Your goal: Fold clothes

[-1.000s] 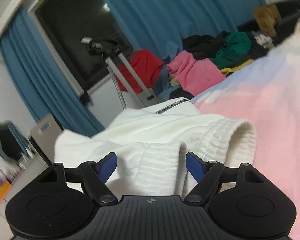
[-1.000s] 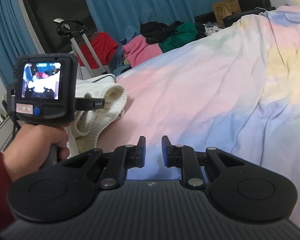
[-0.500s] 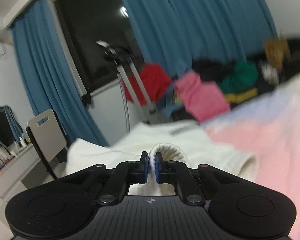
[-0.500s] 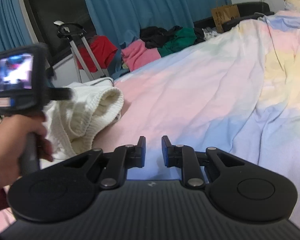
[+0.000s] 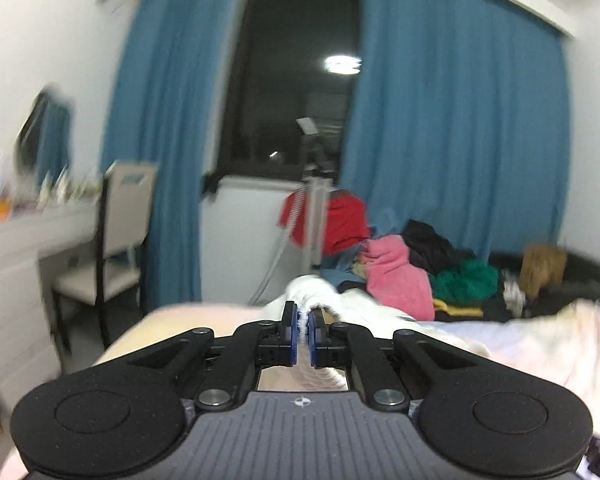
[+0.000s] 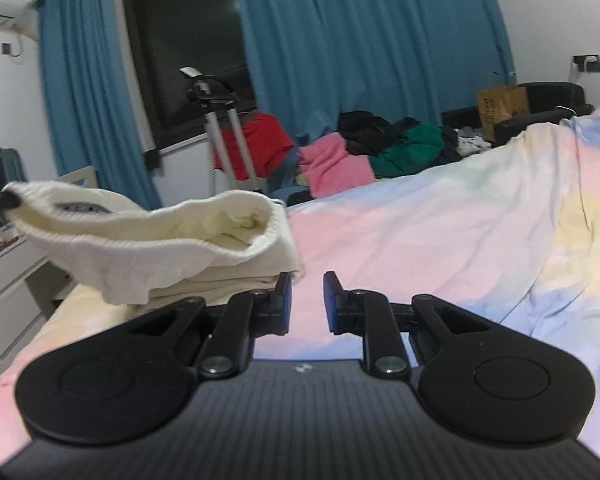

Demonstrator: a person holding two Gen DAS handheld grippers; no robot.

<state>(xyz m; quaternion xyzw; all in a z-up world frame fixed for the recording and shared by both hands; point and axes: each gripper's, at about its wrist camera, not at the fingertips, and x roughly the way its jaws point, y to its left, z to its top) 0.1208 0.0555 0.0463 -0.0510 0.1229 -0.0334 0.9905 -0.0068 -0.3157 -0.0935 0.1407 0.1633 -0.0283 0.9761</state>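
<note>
A cream-white knit garment (image 6: 172,240) lies at the left edge of the bed on the pastel pink, blue and yellow cover (image 6: 440,240). One ribbed corner of it is pulled up and to the left, where my left gripper (image 6: 0,202) pinches it. In the left wrist view my left gripper (image 5: 303,332) is shut on that white ribbed edge (image 5: 320,292), and the view is blurred. My right gripper (image 6: 307,300) hovers low over the cover just right of the garment. Its fingers stand a little apart with nothing between them.
A pile of pink, green, black and red clothes (image 6: 380,148) lies beyond the bed in front of blue curtains. A metal stand (image 6: 220,136) and a cardboard box (image 6: 502,108) are there too. A chair (image 5: 116,240) and a white desk (image 5: 20,240) stand left of the bed.
My left gripper went from wide open around the ribbed edge to shut on it, then lifted it up off the bed. My right gripper kept its place and narrow gap.
</note>
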